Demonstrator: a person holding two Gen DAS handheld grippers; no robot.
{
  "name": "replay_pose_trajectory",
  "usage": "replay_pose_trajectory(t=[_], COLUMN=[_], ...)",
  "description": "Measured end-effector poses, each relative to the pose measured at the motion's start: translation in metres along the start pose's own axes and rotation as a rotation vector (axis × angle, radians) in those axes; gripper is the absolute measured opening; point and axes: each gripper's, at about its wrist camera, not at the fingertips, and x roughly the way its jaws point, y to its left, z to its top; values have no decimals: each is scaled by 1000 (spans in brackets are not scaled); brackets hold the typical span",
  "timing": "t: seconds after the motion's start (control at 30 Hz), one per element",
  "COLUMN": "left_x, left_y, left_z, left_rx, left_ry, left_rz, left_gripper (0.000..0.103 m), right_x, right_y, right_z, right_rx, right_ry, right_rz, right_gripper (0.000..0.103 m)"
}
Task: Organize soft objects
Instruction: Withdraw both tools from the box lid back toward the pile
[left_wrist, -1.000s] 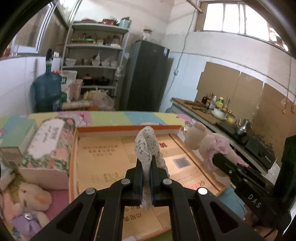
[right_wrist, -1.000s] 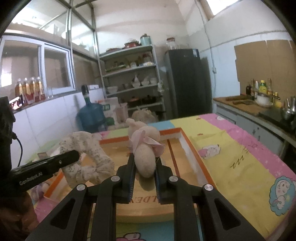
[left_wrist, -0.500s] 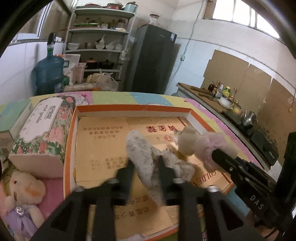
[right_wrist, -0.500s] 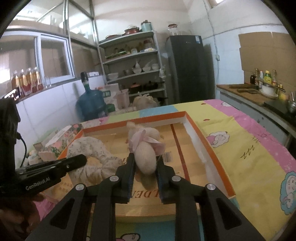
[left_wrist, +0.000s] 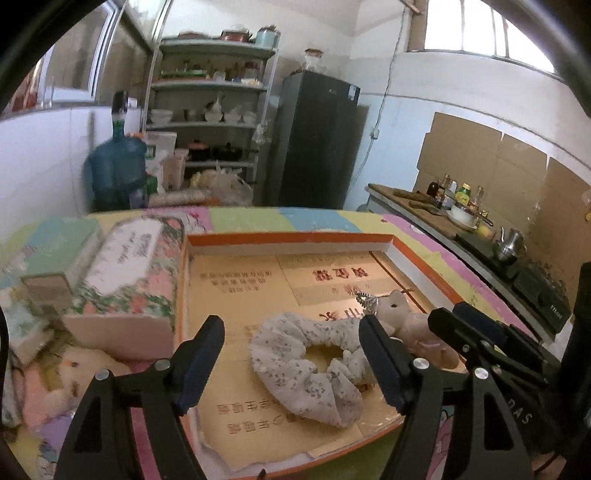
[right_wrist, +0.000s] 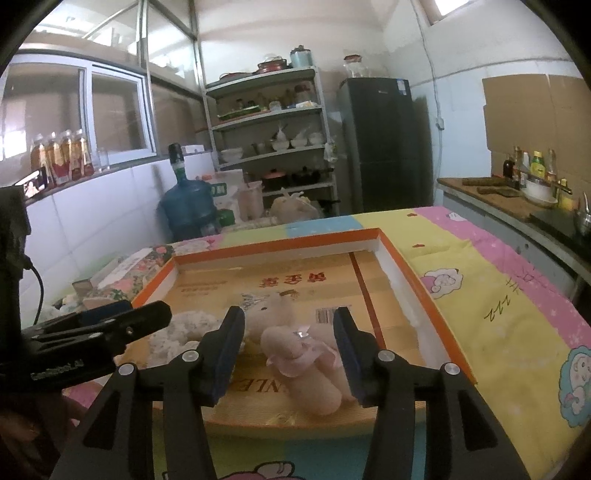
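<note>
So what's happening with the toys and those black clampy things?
A person is tidying soft things into an orange-edged tray with two hand-held grippers. The left gripper has just been opening and has let go of the scrunchie, which lies flat in the tray. The right gripper has just been opening too, and the pink bear lies between its jaws, on the tray floor. Another bear waits outside, beside the tissue box.

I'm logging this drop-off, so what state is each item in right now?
Left gripper: open, jaws just widened, gripping nothing.
Right gripper: open, jaws just widened, bear between them, released.
Floral scrunchie: lying flat in the tray.
Pink-dressed bear: lying in the tray.
Orange-rimmed tray: holds both.
</note>
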Motion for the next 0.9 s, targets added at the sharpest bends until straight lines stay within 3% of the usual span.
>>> replay_pose_trajectory(t=[0.1, 0.37, 0.6, 0.7, 0.9], left_x=[-13, -41, -85, -102, -133], left_y=[-2, 5, 21, 32, 60], left_z=[1, 1, -3, -4, -11], left_rx=[30, 37, 8, -12, -47], left_ry=[-42, -51, -172, -199, -228], left_rz=[22, 21, 64, 76, 128], left_gripper=[75, 75, 75, 75, 75], right_x=[-4, -23, -46, -58, -75], right_y=[3, 17, 41, 56, 90], right_z=[0, 0, -1, -2, -3], right_rx=[5, 1, -13, -21, -49], right_ry=[-10, -48, -89, -120, -148], right_rz=[2, -5, -16, -4, 45], right_gripper=[54, 60, 61, 71, 73])
